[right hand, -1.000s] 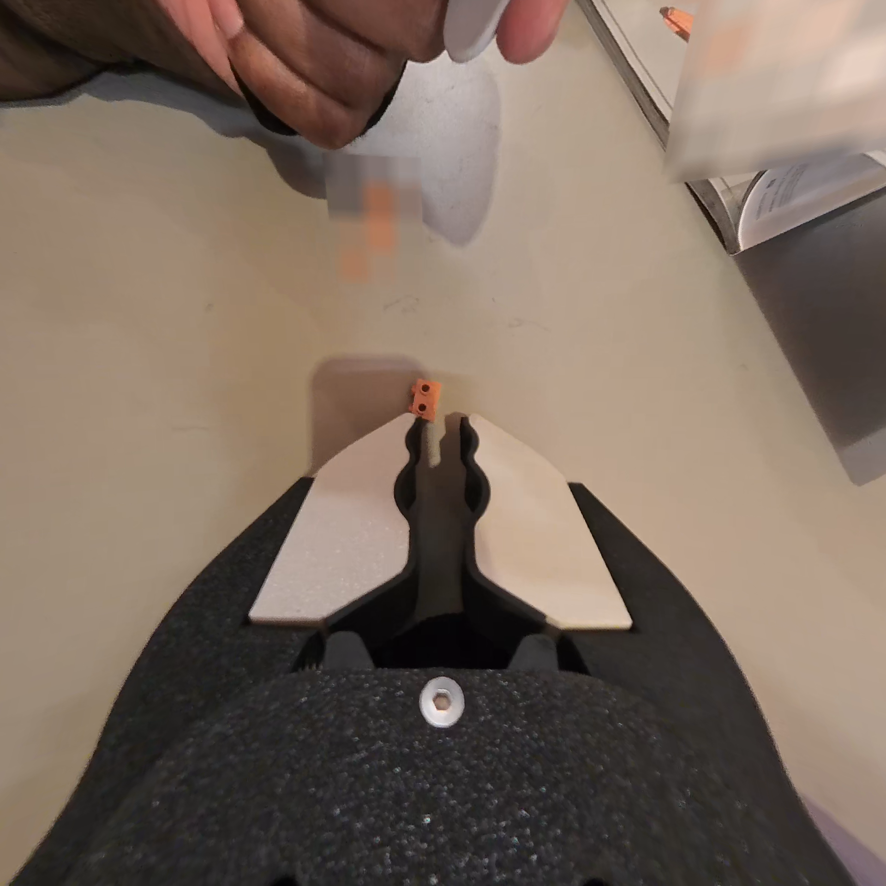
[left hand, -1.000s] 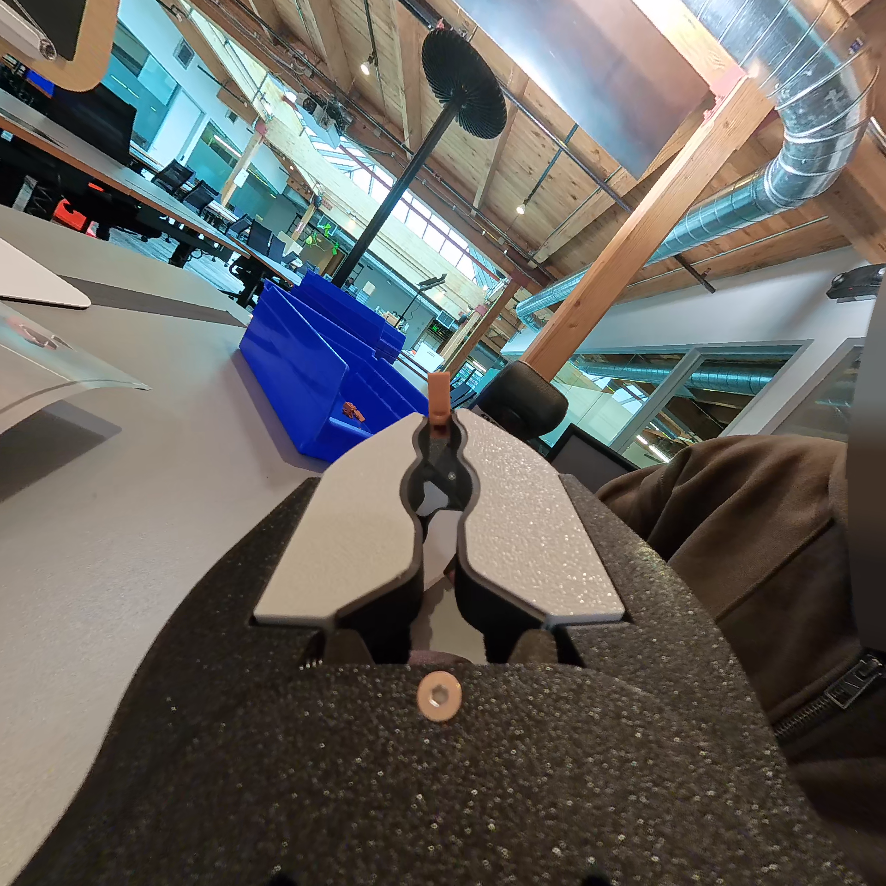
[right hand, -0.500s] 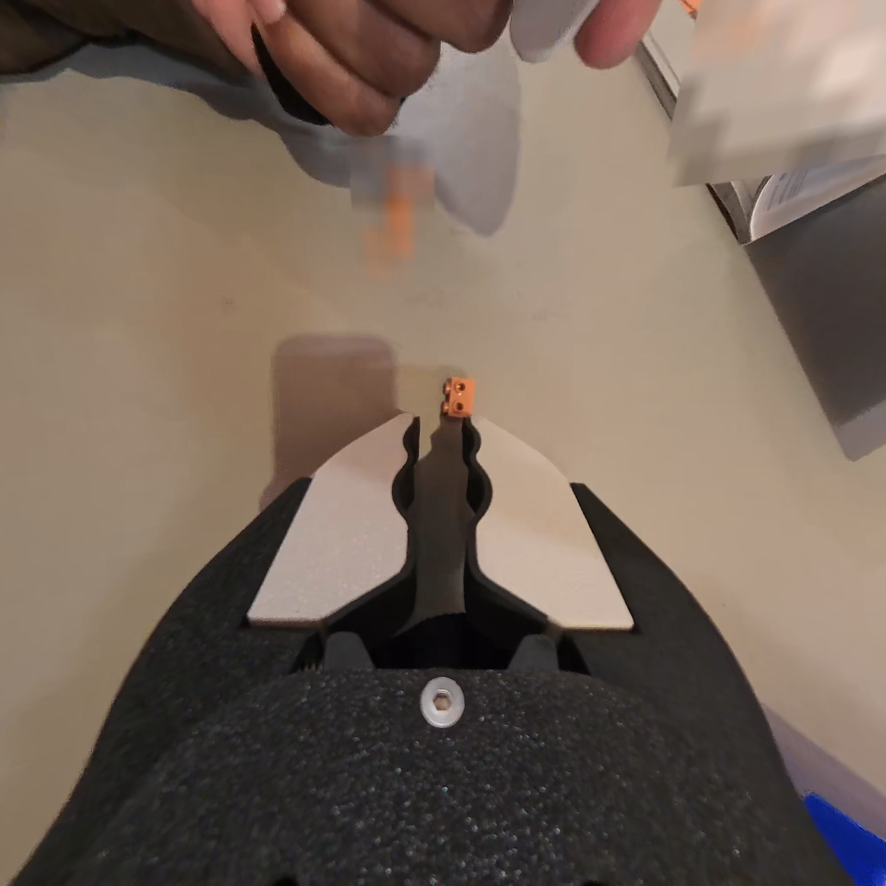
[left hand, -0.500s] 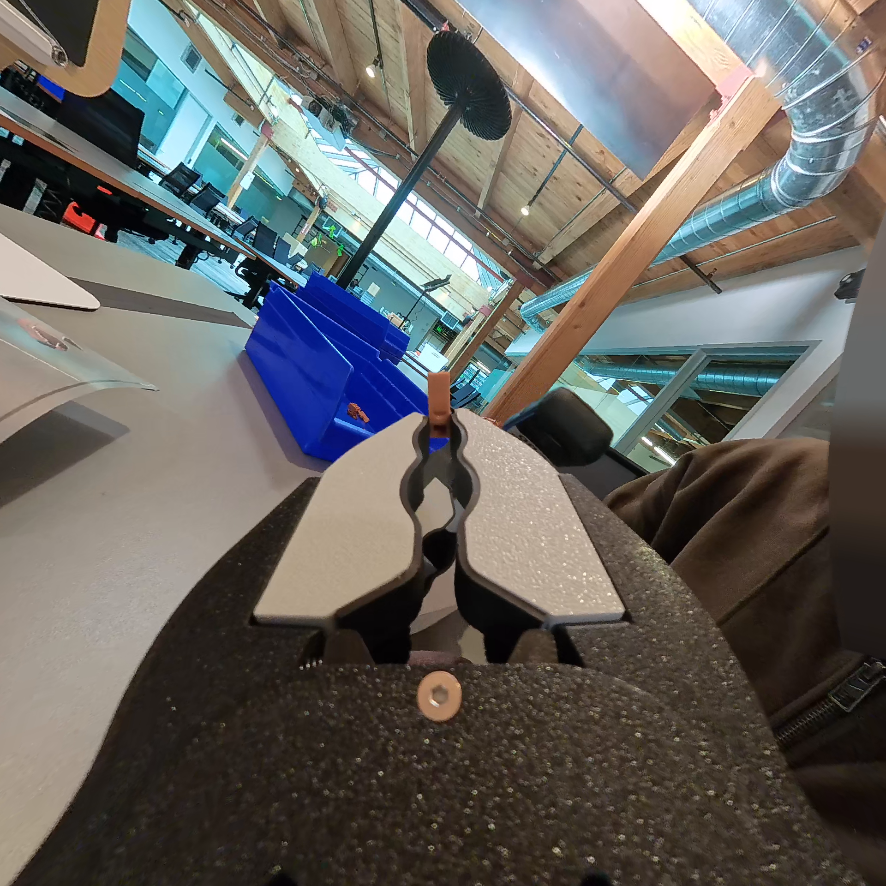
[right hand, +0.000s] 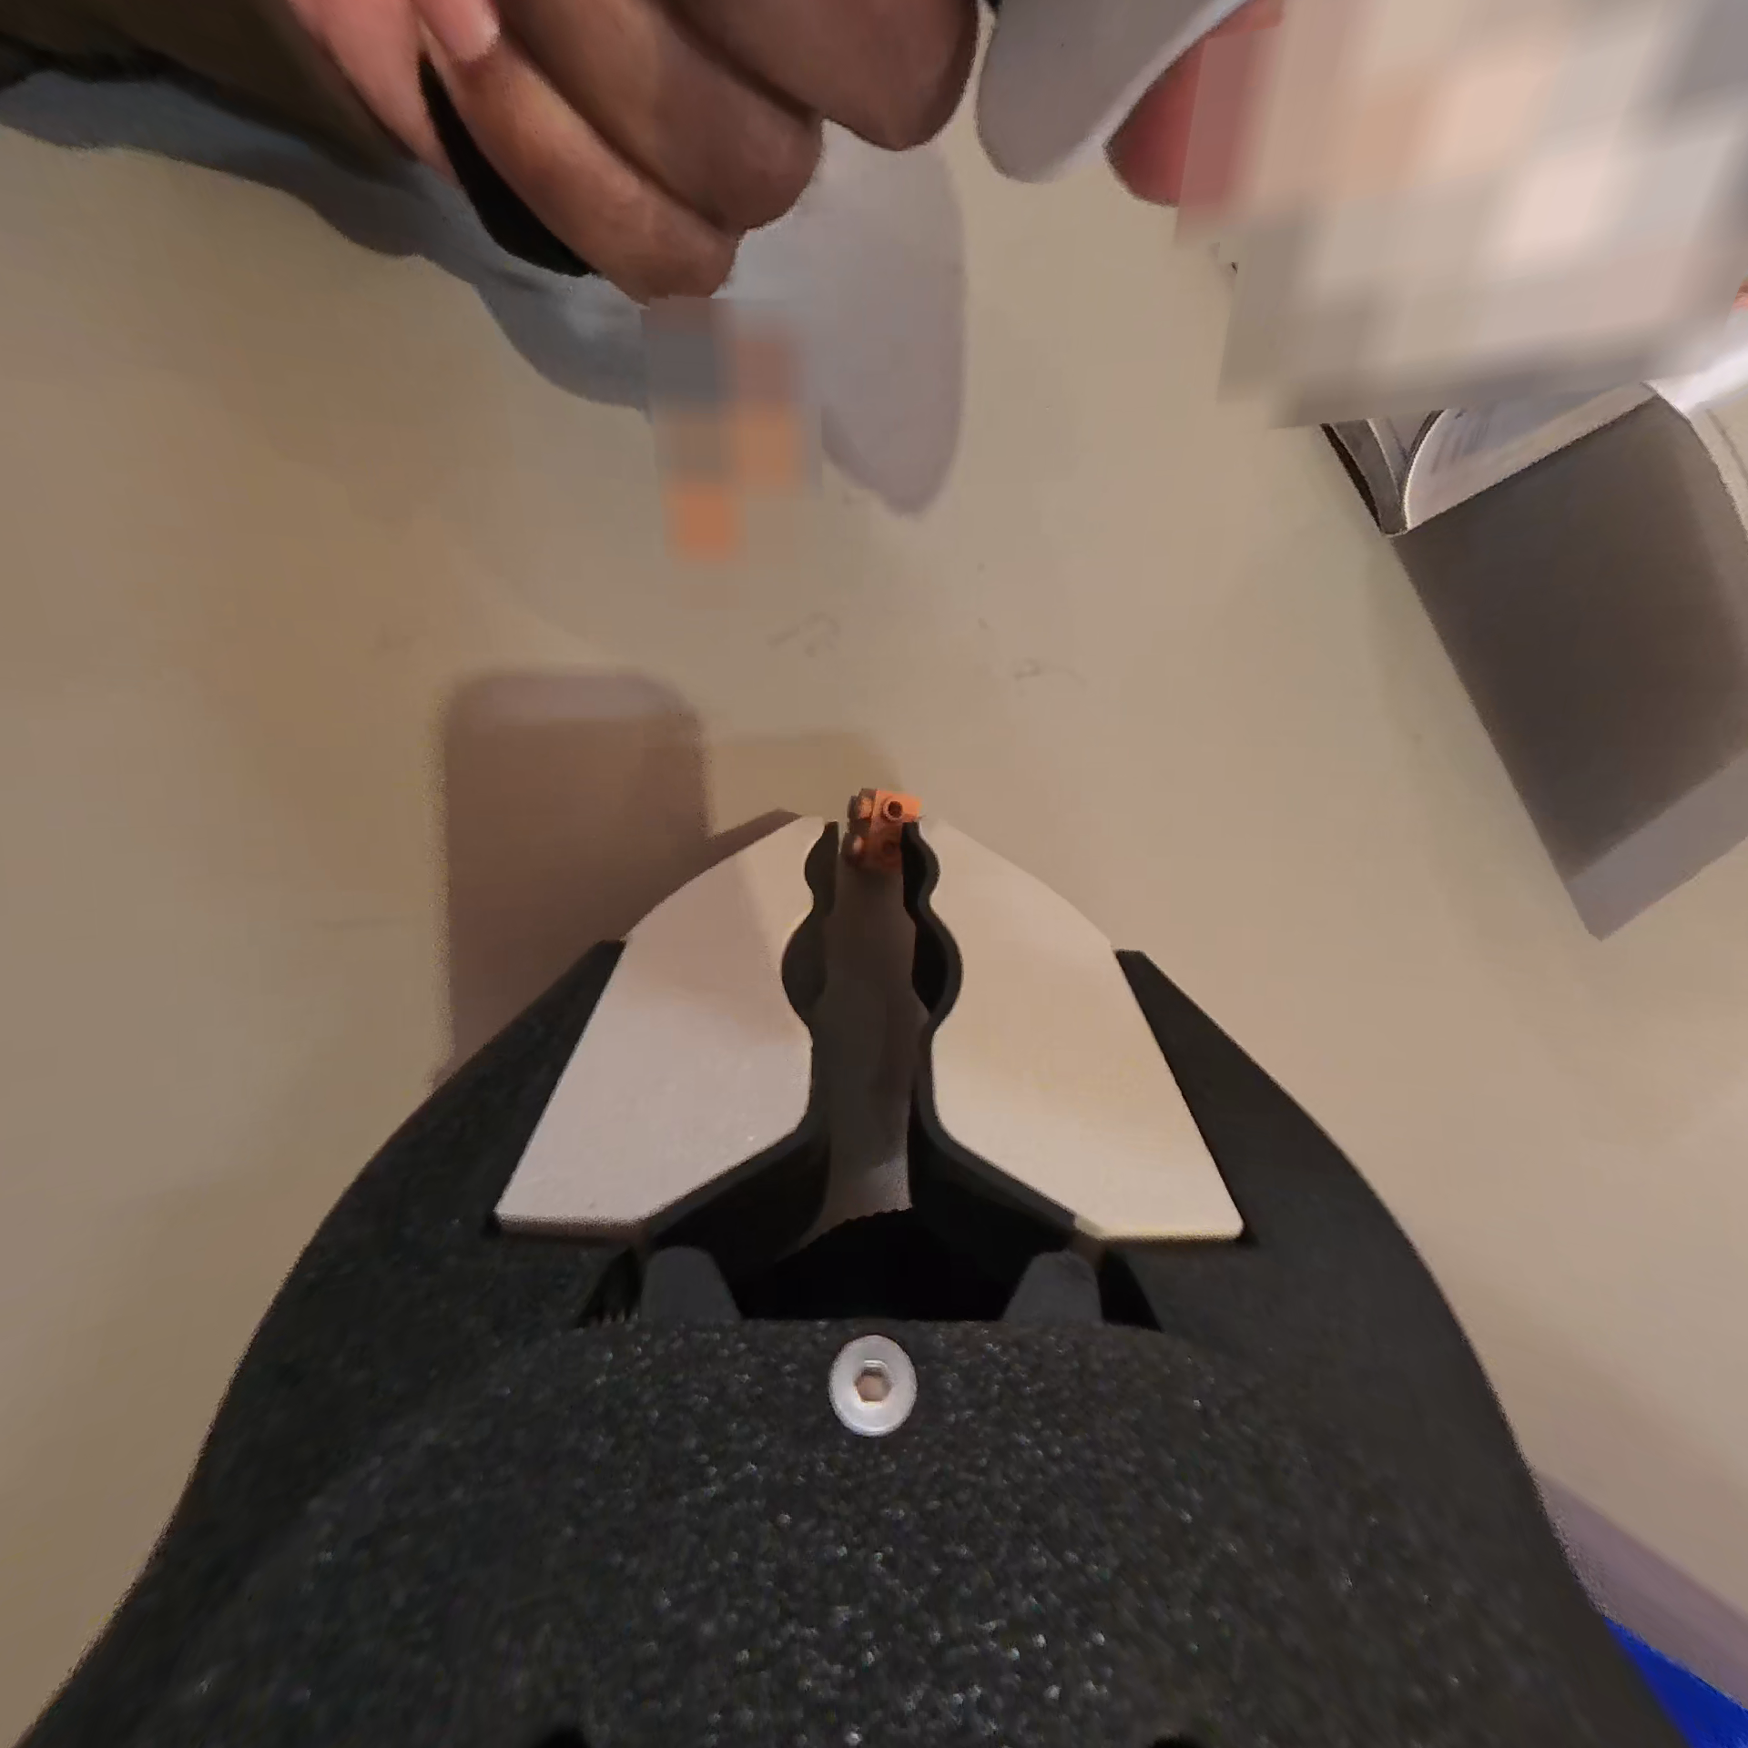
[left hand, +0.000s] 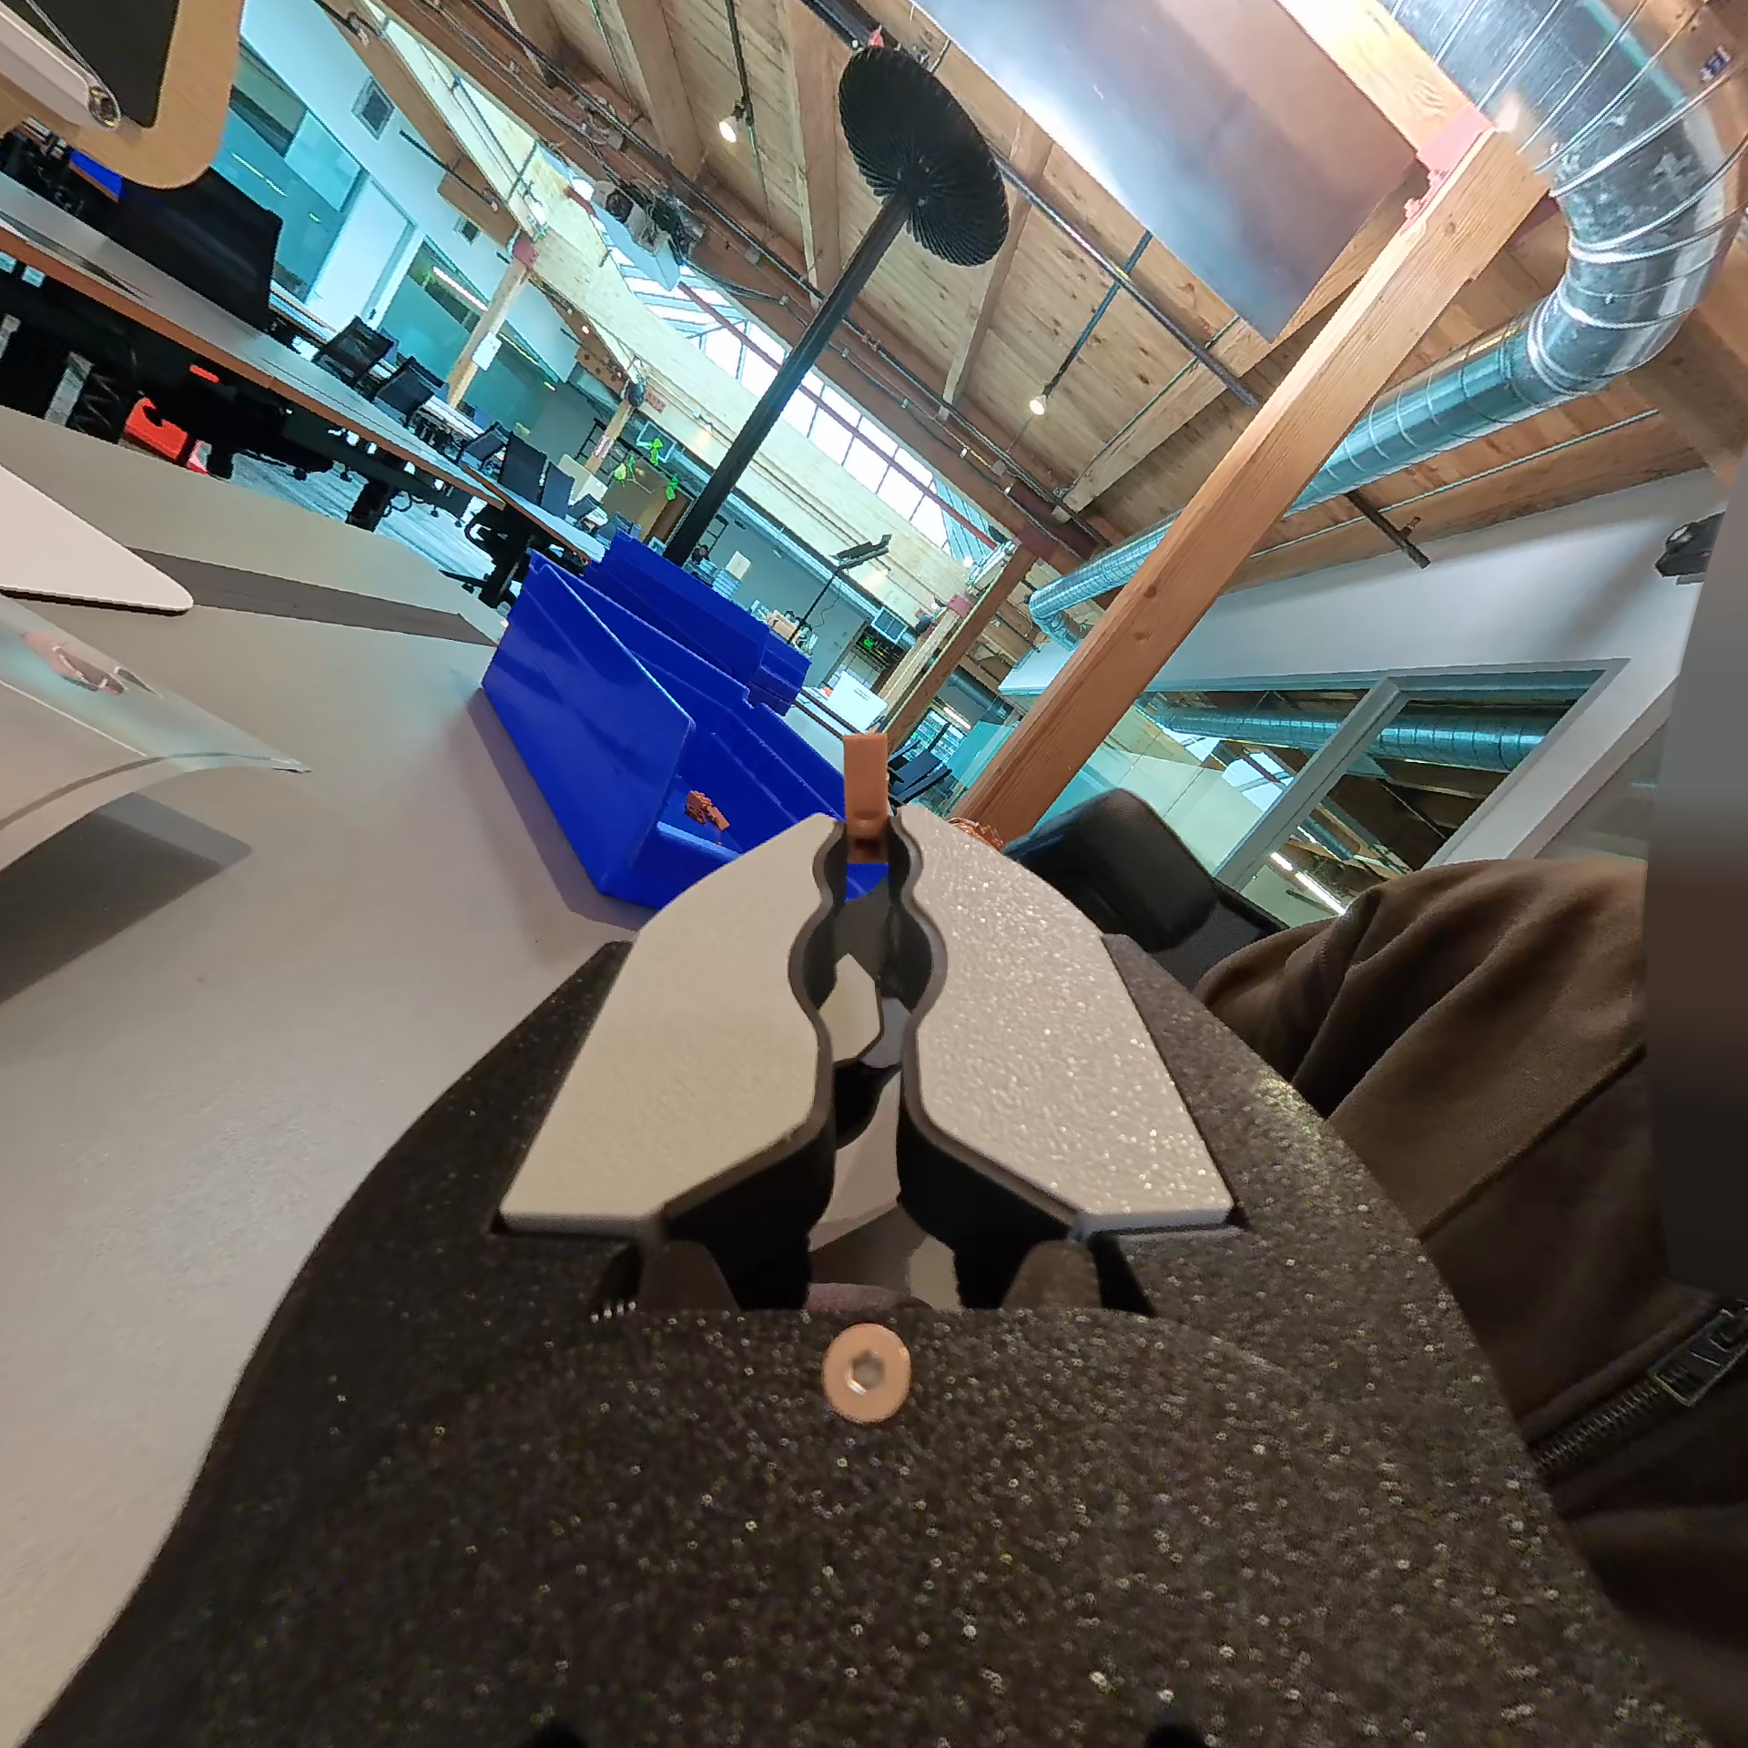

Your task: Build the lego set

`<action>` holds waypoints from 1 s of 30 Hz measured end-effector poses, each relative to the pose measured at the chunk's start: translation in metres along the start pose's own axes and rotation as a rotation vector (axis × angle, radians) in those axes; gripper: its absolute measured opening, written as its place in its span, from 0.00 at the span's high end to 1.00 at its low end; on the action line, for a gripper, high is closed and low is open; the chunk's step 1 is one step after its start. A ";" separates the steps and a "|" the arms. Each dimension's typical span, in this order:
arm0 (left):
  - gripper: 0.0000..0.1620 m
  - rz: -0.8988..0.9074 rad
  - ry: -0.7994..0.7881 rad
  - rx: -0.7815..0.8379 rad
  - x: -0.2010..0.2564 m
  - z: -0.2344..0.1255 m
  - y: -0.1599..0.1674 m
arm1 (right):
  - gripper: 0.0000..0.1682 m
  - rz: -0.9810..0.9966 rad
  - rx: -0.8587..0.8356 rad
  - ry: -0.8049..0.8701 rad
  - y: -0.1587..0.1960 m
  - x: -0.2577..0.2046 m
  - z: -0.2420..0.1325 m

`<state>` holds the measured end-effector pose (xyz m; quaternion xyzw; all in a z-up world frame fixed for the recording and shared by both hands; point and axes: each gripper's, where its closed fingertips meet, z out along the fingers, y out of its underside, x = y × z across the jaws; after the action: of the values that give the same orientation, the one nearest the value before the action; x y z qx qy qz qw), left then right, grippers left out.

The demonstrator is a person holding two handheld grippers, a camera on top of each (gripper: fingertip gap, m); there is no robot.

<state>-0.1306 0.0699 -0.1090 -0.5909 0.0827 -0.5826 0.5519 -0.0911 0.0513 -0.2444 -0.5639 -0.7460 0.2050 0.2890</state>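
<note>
In the left wrist view my left gripper (left hand: pixel 865 834) is shut on a small brown lego piece (left hand: pixel 865 771) that stands up out of its tips, held above the grey table (left hand: pixel 236 993). In the right wrist view my right gripper (right hand: pixel 874 840) points down at the beige table (right hand: pixel 284 662). Its jaws have narrowed onto a small orange brick (right hand: pixel 885 815), which sits tilted between the tips. A hand (right hand: pixel 662 142) holding the other gripper shows at the top of that view.
A blue parts bin (left hand: pixel 586 719) stands ahead of the left gripper with small brown pieces (left hand: pixel 705 809) inside; its corner shows in the right wrist view (right hand: pixel 1684 1693). An open booklet (right hand: pixel 1476 445) lies at the right. A brown sleeve (left hand: pixel 1466 1088) is close on the right. My right fingertips sit around 15 cm from my left ones.
My right gripper shifted until the orange brick lay between its tips, and its jaws narrowed onto it. The left gripper kept hold of the brown piece and barely moved.
</note>
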 end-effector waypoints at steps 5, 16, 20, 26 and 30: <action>0.95 0.001 0.000 -0.001 0.001 0.000 0.000 | 0.94 0.086 -0.011 -0.036 0.006 0.003 0.003; 0.95 0.001 -0.003 0.002 -0.001 -0.001 -0.001 | 0.90 0.150 0.025 -0.061 0.003 0.006 -0.001; 0.95 -0.001 -0.001 -0.002 -0.002 0.000 0.001 | 0.90 0.147 0.003 -0.062 0.005 0.003 0.003; 0.95 -0.005 0.005 -0.003 -0.002 0.000 0.003 | 0.94 0.154 -0.008 -0.047 0.006 0.004 0.005; 0.95 -0.009 0.008 -0.002 -0.002 0.000 0.003 | 0.94 0.171 0.001 -0.046 0.007 0.006 0.004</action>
<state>-0.1300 0.0703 -0.1123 -0.5895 0.0828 -0.5873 0.5484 -0.0904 0.0590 -0.2506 -0.6206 -0.7012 0.2424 0.2536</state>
